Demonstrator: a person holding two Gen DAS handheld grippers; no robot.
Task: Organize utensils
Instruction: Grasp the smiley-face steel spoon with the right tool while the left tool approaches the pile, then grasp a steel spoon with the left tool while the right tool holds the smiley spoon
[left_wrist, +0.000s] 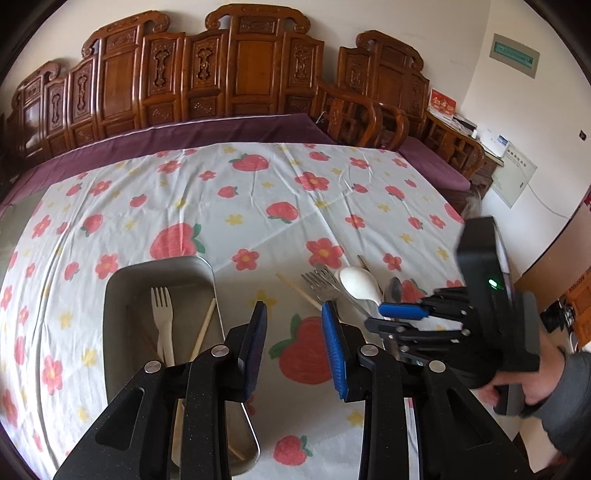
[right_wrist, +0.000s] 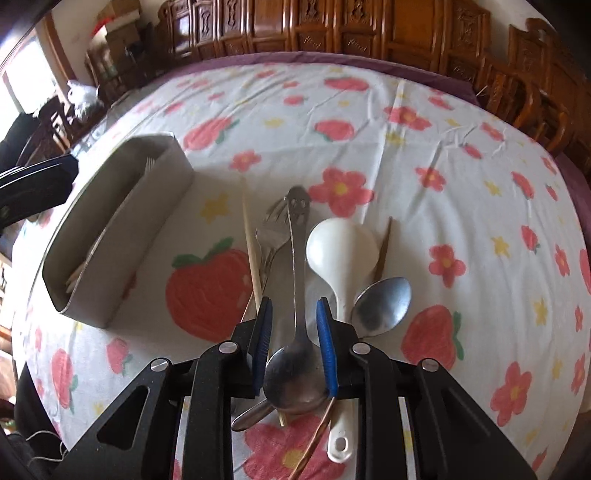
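Between R claw (right_wrist: 294, 314) blue ribbed pads: shiny steel spoon (right_wrist: 297, 354), unpinched; L claw (left_wrist: 294, 317) spread.

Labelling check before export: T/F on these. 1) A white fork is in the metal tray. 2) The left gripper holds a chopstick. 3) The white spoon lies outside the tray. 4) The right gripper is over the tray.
1) True: the white fork lies in the metal tray.
2) False: the left gripper is open with nothing between its pads.
3) True: the white spoon lies on the tablecloth.
4) False: the right gripper is over the loose utensils, straddling the smiley-handled spoon.
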